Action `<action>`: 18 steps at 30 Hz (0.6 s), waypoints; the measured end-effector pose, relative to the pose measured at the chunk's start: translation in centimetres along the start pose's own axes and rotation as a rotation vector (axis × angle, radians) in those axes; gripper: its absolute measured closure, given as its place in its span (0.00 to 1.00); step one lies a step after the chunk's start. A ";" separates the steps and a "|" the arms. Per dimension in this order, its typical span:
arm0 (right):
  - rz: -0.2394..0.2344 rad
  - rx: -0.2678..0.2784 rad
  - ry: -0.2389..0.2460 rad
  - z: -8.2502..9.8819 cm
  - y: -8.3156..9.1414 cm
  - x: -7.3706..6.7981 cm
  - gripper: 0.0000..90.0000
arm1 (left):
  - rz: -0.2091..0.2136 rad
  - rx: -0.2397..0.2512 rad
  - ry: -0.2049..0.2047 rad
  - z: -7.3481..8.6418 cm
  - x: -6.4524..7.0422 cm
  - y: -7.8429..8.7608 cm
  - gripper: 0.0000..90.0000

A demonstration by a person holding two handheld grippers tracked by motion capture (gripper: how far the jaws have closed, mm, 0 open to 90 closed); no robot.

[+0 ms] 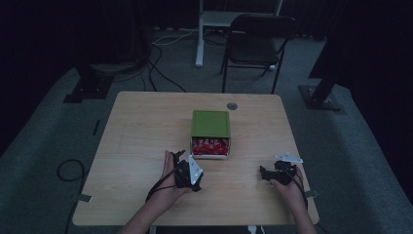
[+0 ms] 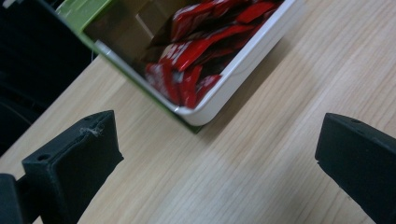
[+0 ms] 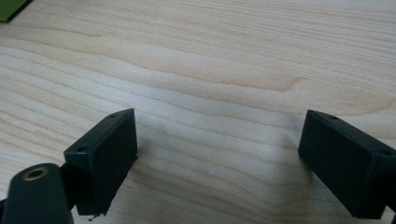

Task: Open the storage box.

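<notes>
Left gripper (image 1: 181,161) sits just in front of the near-left corner of the box (image 1: 210,130), held in the person's left hand (image 1: 170,183) low over the tabletop (image 1: 141,141). Its jaws stand wide apart with nothing between them; in the left gripper view (image 2: 217,154) bare wood lies in the gap, and the box corner is just beyond the jaw tips, near but not touching. That box is a white tray (image 2: 243,65) partly pulled out of a green sleeve (image 1: 210,123), so the open end faces the person. Red packets (image 2: 196,51) lie heaped inside the open part, some overlapping; their print is too blurred to read. The box rests near the middle of the tabletop, a little toward the far edge, in front of a small round hole (image 1: 232,106) in the wood.

Right gripper (image 1: 265,174) is well apart from the box, toward the near-right part of the tabletop, held in the person's right hand (image 1: 288,187) with its grey plate (image 1: 288,158) on top. Its jaws are also spread wide and hold nothing; the right gripper view (image 3: 217,154) shows plain wood grain between them and a sliver of the green sleeve (image 3: 11,9) at the top-left corner.

Beyond the tabletop, a dark folding chair (image 1: 258,41) stands on the grey floor (image 1: 44,141), with cables (image 1: 160,68) trailing nearby.
</notes>
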State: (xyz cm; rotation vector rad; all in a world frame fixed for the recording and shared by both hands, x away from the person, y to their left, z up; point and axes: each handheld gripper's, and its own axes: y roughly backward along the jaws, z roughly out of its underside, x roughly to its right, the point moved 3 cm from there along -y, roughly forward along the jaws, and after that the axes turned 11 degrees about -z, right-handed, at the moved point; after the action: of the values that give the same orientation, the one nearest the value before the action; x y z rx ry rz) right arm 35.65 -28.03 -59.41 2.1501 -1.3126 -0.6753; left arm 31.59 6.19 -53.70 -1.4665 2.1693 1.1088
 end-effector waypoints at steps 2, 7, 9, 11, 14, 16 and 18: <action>0.000 0.000 0.000 0.0 0.0 0.0 0.12 | 0.006 0.005 -0.023 -0.2 0.3 -0.1 0.01; 0.000 0.000 0.000 0.0 0.0 0.0 0.12 | 0.022 0.015 -0.050 -0.6 0.9 -0.4 0.01; 0.000 0.000 0.000 0.0 0.0 0.0 0.12 | 0.021 0.024 -0.079 -1.0 1.2 -0.6 0.01; 0.000 0.000 0.000 0.0 0.0 0.0 0.12 | 0.023 0.035 -0.091 -1.3 1.5 -0.7 0.01; 0.000 0.000 0.000 0.0 0.0 0.0 0.12 | 0.026 0.034 -0.119 -1.5 1.7 -1.0 0.01; -0.001 0.001 0.000 0.0 0.0 0.0 0.12 | 0.026 0.032 -0.129 -1.6 1.9 -1.2 0.01; 0.000 0.000 0.000 0.0 0.0 0.0 0.12 | 0.027 0.032 -0.149 -1.8 2.1 -1.3 0.00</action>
State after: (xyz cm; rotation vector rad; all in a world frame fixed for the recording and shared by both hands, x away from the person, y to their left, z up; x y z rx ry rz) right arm 35.65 -28.03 -59.41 2.1506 -1.3125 -0.6757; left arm 32.13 3.26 -54.40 -1.3009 2.1001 1.1486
